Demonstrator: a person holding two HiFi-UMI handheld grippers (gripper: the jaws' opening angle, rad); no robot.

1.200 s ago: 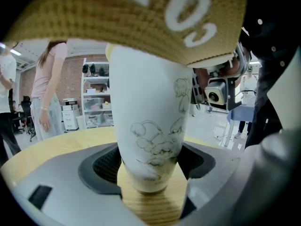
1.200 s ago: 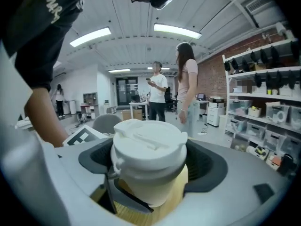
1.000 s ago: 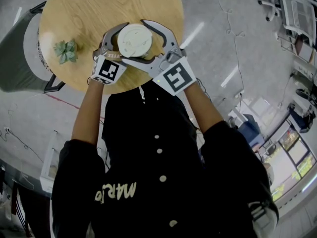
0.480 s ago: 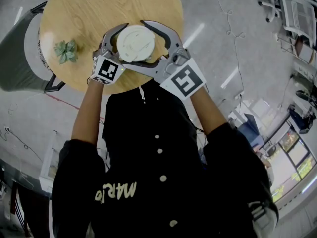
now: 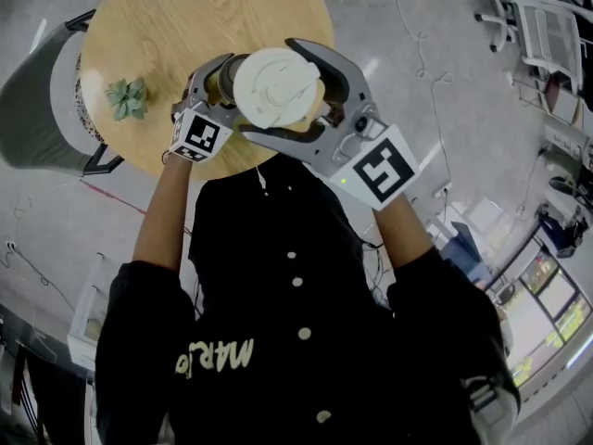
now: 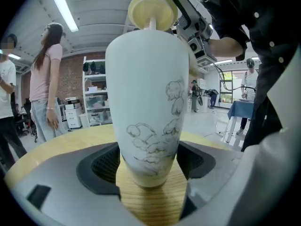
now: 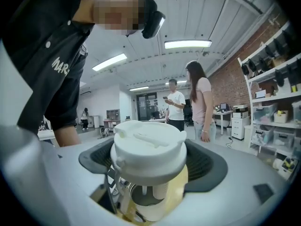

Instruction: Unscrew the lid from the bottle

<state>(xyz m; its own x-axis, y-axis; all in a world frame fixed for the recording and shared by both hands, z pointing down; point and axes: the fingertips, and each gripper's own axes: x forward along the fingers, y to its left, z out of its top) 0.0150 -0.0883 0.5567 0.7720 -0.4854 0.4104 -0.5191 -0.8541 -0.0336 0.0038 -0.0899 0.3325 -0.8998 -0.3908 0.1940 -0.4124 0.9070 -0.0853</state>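
Left gripper [image 6: 148, 168] is clamped on the bottle [image 6: 148, 93]: both dark pads press the narrow lower part of its white body, just above its base. The bottle is upright, with a faint line drawing on the side facing the left gripper view. The round wooden table [image 5: 185, 17] is directly under the bottle, and the base sits on the wood near the edge closest to the person. Right gripper [image 5: 271, 89] is closed on the lid [image 7: 148, 147], one jaw pad tight against each side of the white cap. The lid is off and sits straight above the bottle with a visible gap between them. Only a thin white stem [image 6: 152, 23] under the cap bridges that gap, reaching down to the bottle's top. In the head view the lid covers most of the bottle from above, and the left gripper's jaws show just to the left of it. A small green plant [image 5: 125, 97] lies on the wood left of the bottle, well apart. A grey chair [image 5: 37, 109] stands further left of the bottle, beyond the table rim. Behind the bottle in the left gripper view are a standing person [image 6: 44, 79] and white shelves [image 6: 96, 93]. The right gripper view shows two people [image 7: 176, 105] standing in the background.
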